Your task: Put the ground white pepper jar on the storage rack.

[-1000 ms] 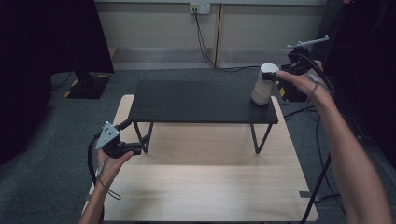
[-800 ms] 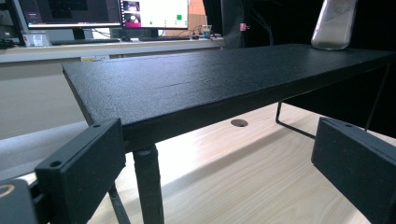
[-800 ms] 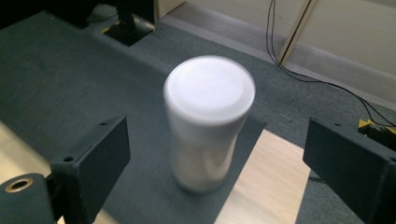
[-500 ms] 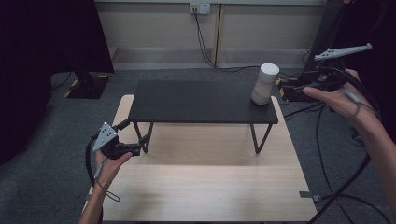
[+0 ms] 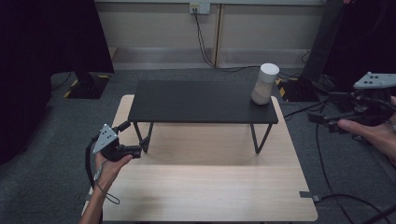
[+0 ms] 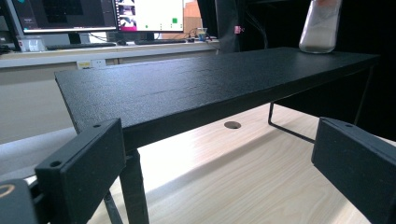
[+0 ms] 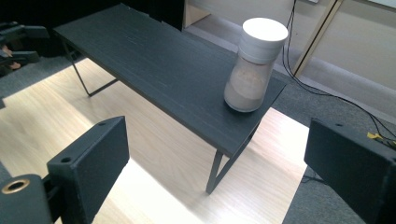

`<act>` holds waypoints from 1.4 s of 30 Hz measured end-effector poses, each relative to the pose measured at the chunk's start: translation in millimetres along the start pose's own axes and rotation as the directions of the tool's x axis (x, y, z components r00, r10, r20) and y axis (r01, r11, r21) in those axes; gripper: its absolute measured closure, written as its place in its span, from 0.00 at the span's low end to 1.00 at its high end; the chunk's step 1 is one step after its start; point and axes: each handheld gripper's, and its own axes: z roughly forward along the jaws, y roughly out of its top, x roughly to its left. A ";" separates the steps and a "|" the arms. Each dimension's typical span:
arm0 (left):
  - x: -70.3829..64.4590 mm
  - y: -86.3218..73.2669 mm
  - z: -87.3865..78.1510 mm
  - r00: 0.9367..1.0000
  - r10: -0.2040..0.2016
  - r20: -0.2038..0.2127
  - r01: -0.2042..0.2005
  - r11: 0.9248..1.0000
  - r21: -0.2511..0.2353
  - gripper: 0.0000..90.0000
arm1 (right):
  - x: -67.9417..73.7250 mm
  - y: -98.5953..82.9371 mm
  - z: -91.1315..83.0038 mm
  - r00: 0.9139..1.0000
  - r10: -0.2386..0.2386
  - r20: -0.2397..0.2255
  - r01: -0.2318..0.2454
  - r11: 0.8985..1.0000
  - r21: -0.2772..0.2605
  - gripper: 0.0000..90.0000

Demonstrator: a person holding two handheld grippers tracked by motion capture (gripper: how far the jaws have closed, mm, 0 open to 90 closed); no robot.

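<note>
**Both grippers spread wide, jar standing alone on the black shelf**

Nearest, at the wooden table's [image 5: 210, 186] left edge, the left hand [image 5: 108, 164] is holding the left gripper [image 5: 140, 145] low beside the near-left leg of the black shelf [image 5: 196, 101]. In the left gripper view its jaws are standing spread apart with nothing between them, the shelf's front edge running across just beyond.

Off the table's right side, the right hand [image 5: 371, 133] is holding the right gripper [image 5: 322, 120] over the grey floor, well apart from the shelf. Its jaws are gaping in the right gripper view, gripping nothing.

Farther back, the white-lidded jar [image 5: 265, 84] is standing upright on the shelf's far right corner, touched by neither gripper.
</note>
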 end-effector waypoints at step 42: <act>-7.6 1.4 -1.6 1.000 0.006 0.008 -0.006 1.000 -0.003 0.02 | 7.0 -33.6 -31.8 1.000 0.001 -0.008 -0.001 1.000 -0.029 0.08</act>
